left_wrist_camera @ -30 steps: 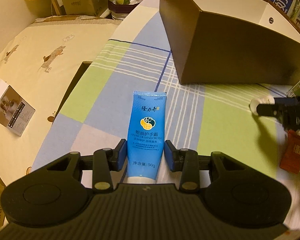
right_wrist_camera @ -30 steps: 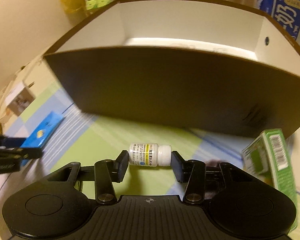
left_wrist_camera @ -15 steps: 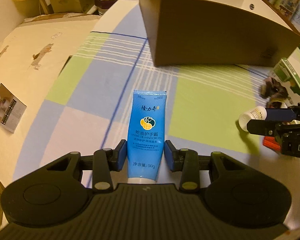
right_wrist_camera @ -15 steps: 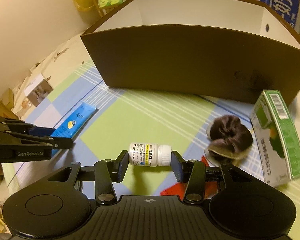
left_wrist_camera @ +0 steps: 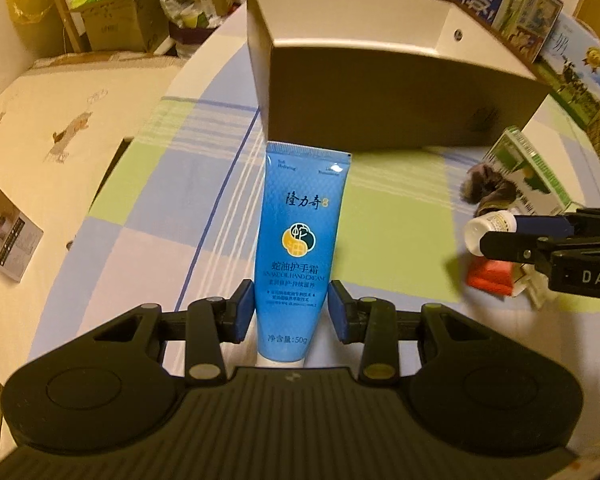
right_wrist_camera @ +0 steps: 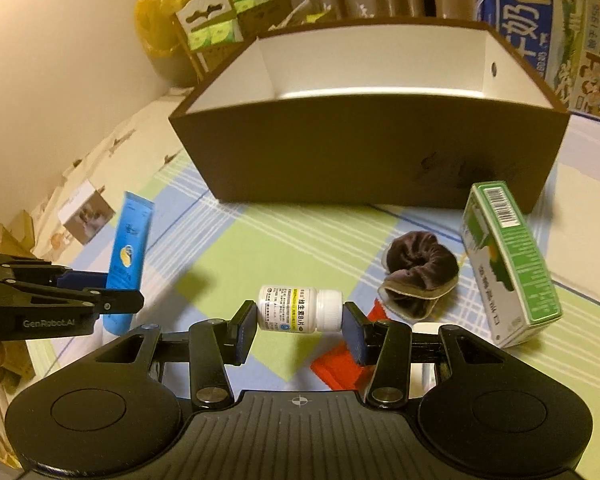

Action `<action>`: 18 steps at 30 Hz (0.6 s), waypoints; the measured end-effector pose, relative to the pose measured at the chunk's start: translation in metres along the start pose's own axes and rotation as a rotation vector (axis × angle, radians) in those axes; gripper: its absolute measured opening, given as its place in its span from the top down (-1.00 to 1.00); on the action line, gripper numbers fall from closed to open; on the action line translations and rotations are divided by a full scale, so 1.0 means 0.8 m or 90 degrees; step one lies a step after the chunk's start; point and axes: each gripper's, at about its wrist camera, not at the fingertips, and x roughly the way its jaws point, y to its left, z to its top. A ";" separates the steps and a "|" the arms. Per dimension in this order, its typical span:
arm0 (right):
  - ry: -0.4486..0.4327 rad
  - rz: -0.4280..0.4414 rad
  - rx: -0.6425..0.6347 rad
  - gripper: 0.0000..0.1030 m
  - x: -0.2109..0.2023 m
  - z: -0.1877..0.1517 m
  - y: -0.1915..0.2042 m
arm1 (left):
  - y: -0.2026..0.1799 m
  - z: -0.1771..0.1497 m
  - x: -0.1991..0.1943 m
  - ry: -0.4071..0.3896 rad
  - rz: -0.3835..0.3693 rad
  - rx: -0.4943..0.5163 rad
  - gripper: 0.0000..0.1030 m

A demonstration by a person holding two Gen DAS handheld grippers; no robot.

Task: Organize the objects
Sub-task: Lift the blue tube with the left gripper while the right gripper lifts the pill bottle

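Observation:
My left gripper (left_wrist_camera: 291, 316) is shut on a blue hand cream tube (left_wrist_camera: 300, 240), held above the checked tablecloth with its crimped end pointing at the brown box (left_wrist_camera: 388, 96). In the right wrist view the same tube (right_wrist_camera: 130, 256) shows at the left, tilted upright in the left gripper (right_wrist_camera: 112, 296). My right gripper (right_wrist_camera: 299, 322) is shut on a small white pill bottle (right_wrist_camera: 298, 309), lying sideways between the pads. The brown box (right_wrist_camera: 364, 148), white inside, stands open-topped straight ahead of it. The bottle (left_wrist_camera: 488, 232) also shows at the right of the left wrist view.
On the cloth lie a dark velvet scrunchie (right_wrist_camera: 420, 272), a green carton (right_wrist_camera: 508, 260) and a red packet (right_wrist_camera: 340, 364). Milk cartons (right_wrist_camera: 552, 28) stand behind the box. A small grey box (left_wrist_camera: 8, 232) lies on the beige surface to the left, with cardboard boxes (left_wrist_camera: 112, 12) beyond.
Both grippers have lifted and pulled back from the brown box, each still holding its object. The tube now tilts upward, off the cloth. The scrunchie and green carton came into view.

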 end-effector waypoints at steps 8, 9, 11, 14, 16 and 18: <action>-0.023 -0.008 0.008 0.16 -0.018 0.004 -0.004 | -0.012 0.015 -0.015 -0.035 -0.020 0.010 0.80; -0.026 -0.008 0.009 0.16 -0.020 0.005 -0.005 | -0.012 0.017 -0.016 -0.036 -0.031 0.007 0.79; -0.029 -0.009 0.009 0.16 -0.022 0.006 -0.005 | -0.017 0.022 -0.016 -0.041 -0.037 0.015 0.80; -0.033 -0.012 0.013 0.16 -0.024 0.007 -0.008 | -0.023 0.024 -0.007 -0.033 -0.039 0.033 0.77; -0.034 -0.016 0.017 0.16 -0.025 0.006 -0.010 | -0.027 0.023 0.002 -0.022 -0.042 0.045 0.63; -0.035 -0.020 0.022 0.16 -0.027 0.006 -0.014 | -0.028 0.022 0.015 -0.004 -0.042 0.049 0.60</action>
